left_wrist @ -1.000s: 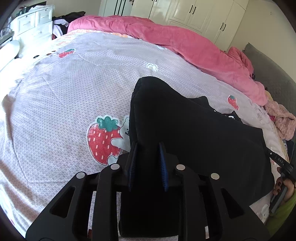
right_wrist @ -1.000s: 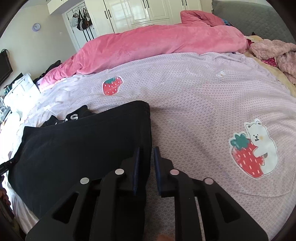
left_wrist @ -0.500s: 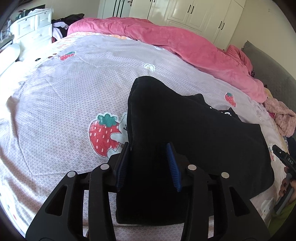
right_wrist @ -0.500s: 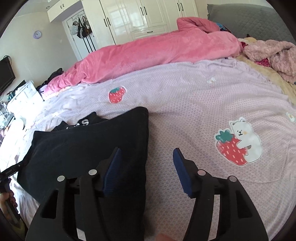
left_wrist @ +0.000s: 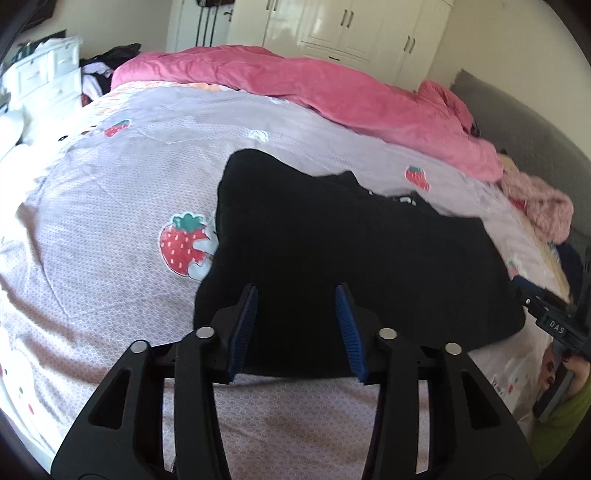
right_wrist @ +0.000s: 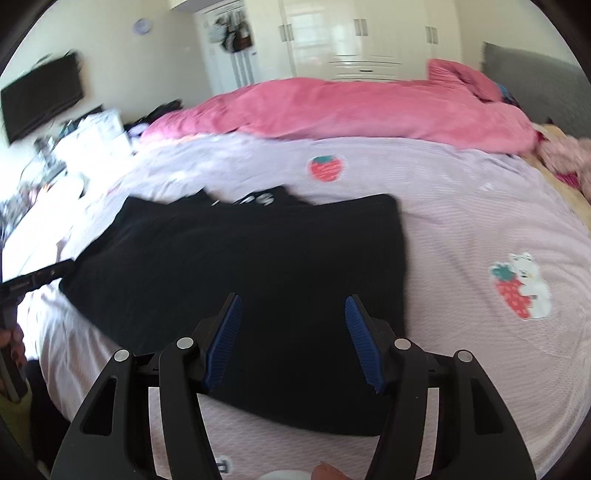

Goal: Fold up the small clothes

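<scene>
My left tool [left_wrist: 295, 325] hangs wide over the near edge of the black garment [left_wrist: 351, 258], gripping nothing. My right tool [right_wrist: 293, 338] is spread wide too, above the same garment [right_wrist: 251, 266], also holding nothing. The garment lies flat on the bed sheet [left_wrist: 110, 192], a pale lilac cloth printed with strawberries; one strawberry print [left_wrist: 183, 243] sits just beside the garment's left edge, partly under it. White lettering [right_wrist: 258, 199] shows at the garment's far edge. Beyond the garment a pink duvet [right_wrist: 351, 107] is heaped along the far side of the bed. Past that stand white wardrobe doors [left_wrist: 343, 29], and a dark screen [right_wrist: 40, 99] hangs on the wall to the far left of the garment.
</scene>
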`<state>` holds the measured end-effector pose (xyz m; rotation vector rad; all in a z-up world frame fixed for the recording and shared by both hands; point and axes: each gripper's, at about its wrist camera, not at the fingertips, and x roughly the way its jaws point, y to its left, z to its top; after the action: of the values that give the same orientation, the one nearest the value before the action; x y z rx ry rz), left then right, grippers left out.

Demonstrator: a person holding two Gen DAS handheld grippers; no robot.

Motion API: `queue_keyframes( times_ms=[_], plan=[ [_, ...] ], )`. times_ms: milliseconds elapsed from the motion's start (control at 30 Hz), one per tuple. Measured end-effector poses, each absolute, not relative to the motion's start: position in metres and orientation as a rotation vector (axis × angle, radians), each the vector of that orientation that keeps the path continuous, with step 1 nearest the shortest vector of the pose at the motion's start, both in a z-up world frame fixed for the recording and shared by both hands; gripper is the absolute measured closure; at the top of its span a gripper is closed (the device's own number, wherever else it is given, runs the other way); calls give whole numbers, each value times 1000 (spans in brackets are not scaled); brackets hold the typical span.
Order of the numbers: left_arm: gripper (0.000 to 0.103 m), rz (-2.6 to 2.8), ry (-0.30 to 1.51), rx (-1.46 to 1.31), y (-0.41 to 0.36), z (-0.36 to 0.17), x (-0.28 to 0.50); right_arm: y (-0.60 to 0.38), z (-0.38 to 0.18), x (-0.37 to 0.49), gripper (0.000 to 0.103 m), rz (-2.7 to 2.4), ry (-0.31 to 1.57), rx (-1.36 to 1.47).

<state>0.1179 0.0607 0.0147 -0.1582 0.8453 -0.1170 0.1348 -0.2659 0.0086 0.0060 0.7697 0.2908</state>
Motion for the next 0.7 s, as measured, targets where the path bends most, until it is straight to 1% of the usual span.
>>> queue_keyframes(
  times_ms=[33,100,200,367,633,667,700],
  plan=[
    [58,-105,854,-140,60,11,118,-259,5,134,46,299,786,-18],
    [57,-105,901,-150,63,1,122,-253,-4,135,46,271,835,-60],
    [58,-108,920,-160,67,-8,121,-261,-22,138,46,219,907,-69],
    [58,-110,915,-163,68,-13,117,-275,-31,134,46,206,922,-30],
    [58,-109,904,-168,65,-6,109,-282,-20,126,46,217,900,26],
    [57,-111,901,-170,65,-4,108,-283,-18,125,42,221,896,34],
    [57,-117,898,-171,64,-2,106,-283,-16,124,35,225,894,39]
  ],
)
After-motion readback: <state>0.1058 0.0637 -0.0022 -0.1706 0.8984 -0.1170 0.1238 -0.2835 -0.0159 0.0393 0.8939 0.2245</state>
